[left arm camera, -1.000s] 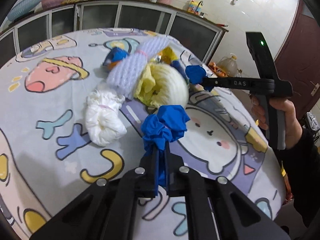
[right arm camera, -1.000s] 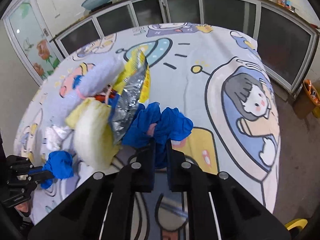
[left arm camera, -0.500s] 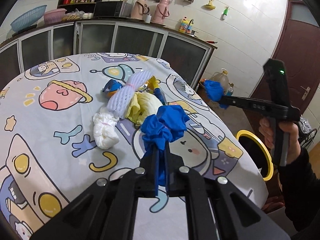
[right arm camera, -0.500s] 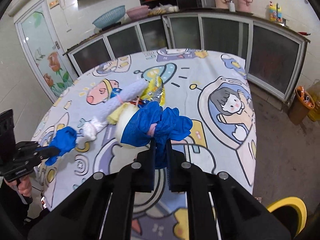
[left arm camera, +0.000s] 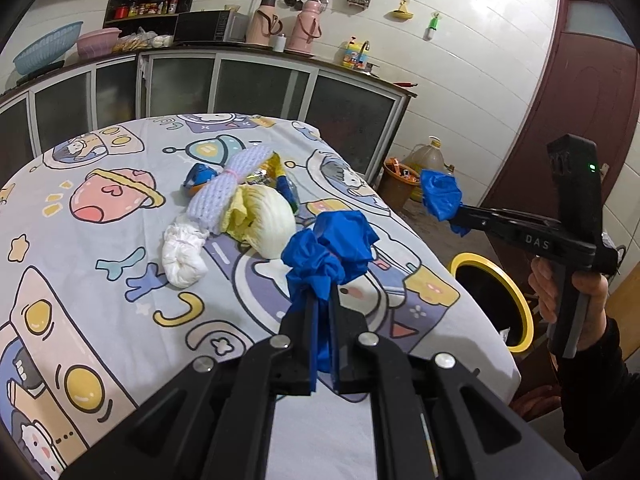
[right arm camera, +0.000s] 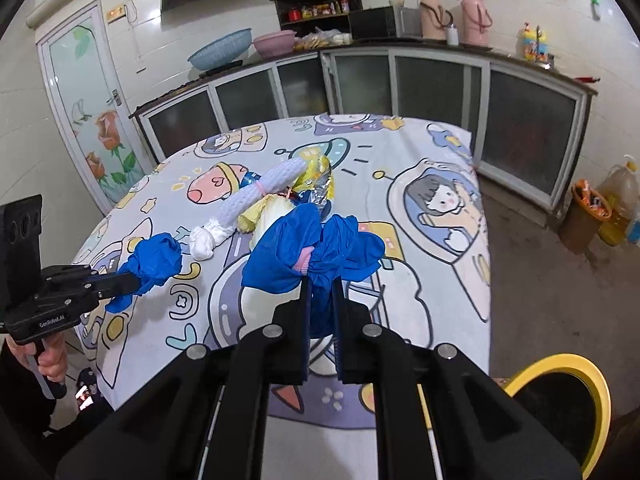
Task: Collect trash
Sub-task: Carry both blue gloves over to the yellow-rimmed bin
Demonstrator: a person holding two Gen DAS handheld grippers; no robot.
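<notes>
My left gripper (left arm camera: 320,300) is shut on a crumpled blue wad (left arm camera: 332,246) and holds it above the near part of the table. My right gripper (right arm camera: 320,284) is shut on a second blue wad (right arm camera: 280,256) with a pink bit in it. In the left wrist view the right gripper (left arm camera: 456,216) hangs past the table's right edge, above a yellow-rimmed bin (left arm camera: 516,304). On the cloth lies a pile of trash: a white foam net (left arm camera: 224,188), a cabbage leaf (left arm camera: 268,216), a white crumpled ball (left arm camera: 182,258) and a yellow wrapper (left arm camera: 270,166).
The table wears a cartoon-print cloth (left arm camera: 100,240). The yellow-rimmed bin (right arm camera: 588,392) stands on the floor by the table's near right corner. An orange bucket (right arm camera: 580,216) and an oil jug (right arm camera: 622,200) stand by the cabinets. A person's hand (left arm camera: 560,288) holds the right gripper's handle.
Both grippers have lifted and drawn back from the trash pile, each still holding its blue wad. The right one has swung out past the table's edge, and the yellow-rimmed bin has come into view.
</notes>
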